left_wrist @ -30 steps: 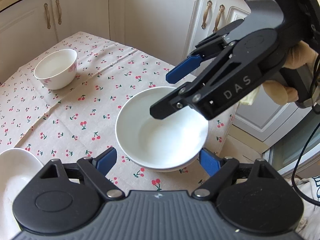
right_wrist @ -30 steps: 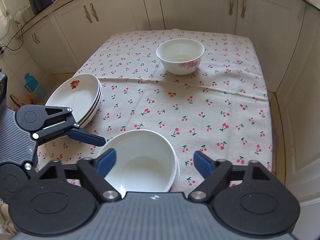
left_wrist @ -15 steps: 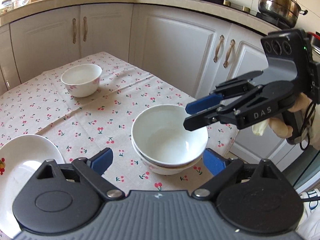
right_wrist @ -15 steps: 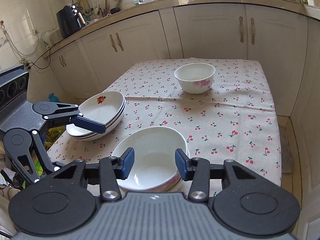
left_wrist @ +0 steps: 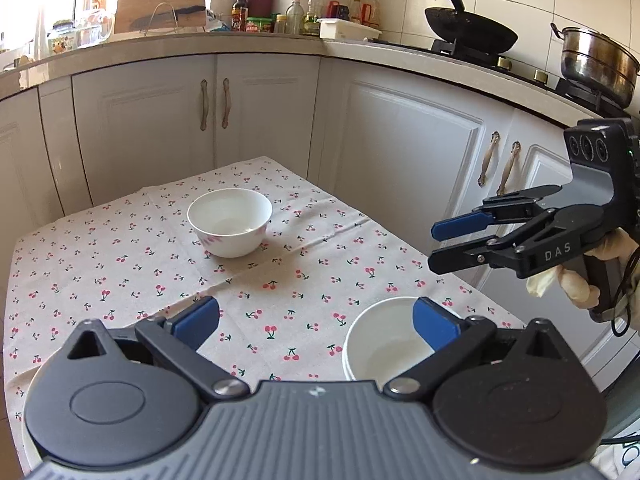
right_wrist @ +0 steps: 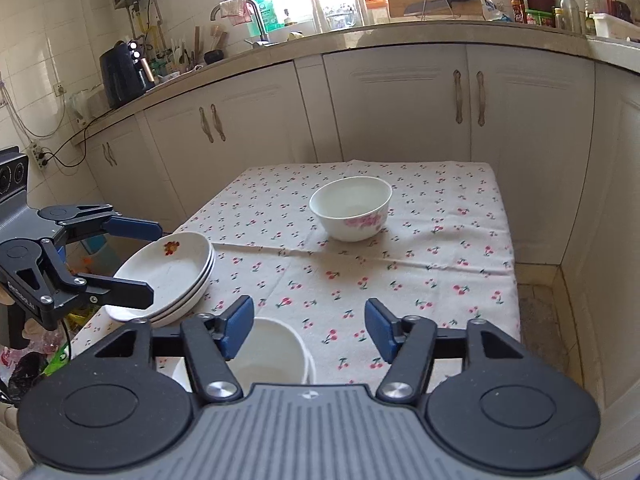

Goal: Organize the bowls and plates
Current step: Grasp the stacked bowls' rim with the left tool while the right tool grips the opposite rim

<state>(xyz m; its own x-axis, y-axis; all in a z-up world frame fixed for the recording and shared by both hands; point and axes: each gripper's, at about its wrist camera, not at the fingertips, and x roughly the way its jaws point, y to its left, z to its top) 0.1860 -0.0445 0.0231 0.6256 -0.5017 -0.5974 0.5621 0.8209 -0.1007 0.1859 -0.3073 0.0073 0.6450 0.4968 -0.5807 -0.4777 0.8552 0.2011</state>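
Observation:
A stack of white bowls [left_wrist: 380, 344] [right_wrist: 276, 352] stands at the near edge of the cherry-print tablecloth [left_wrist: 120, 272] [right_wrist: 440, 260]. My left gripper [left_wrist: 316, 320] [right_wrist: 152, 261] hovers above and behind the stack. Its jaws are opening wide with nothing between the pads. My right gripper [right_wrist: 310, 324] [left_wrist: 434, 246] is also raised, jaws opening and empty, its left finger over the stack's rim. A single bowl with pink flowers [left_wrist: 230, 222] [right_wrist: 352, 208] sits upright at the far end. Stacked white plates [right_wrist: 168, 272] with a red motif rest at the left edge.
White cabinets [right_wrist: 400, 104] wrap around the table on the far and side walls. A wok [left_wrist: 470, 30] and a steel pot [left_wrist: 596, 64] sit on the stove at the right. A gloved hand [left_wrist: 576, 280] holds the right gripper. Bare floor [right_wrist: 540, 320] lies right of the table.
Both grippers drew back and rose from the stacked bowls, tilting upward. The left jaws spread wider. The right jaws narrowed, then reopened. The bowls stayed put.

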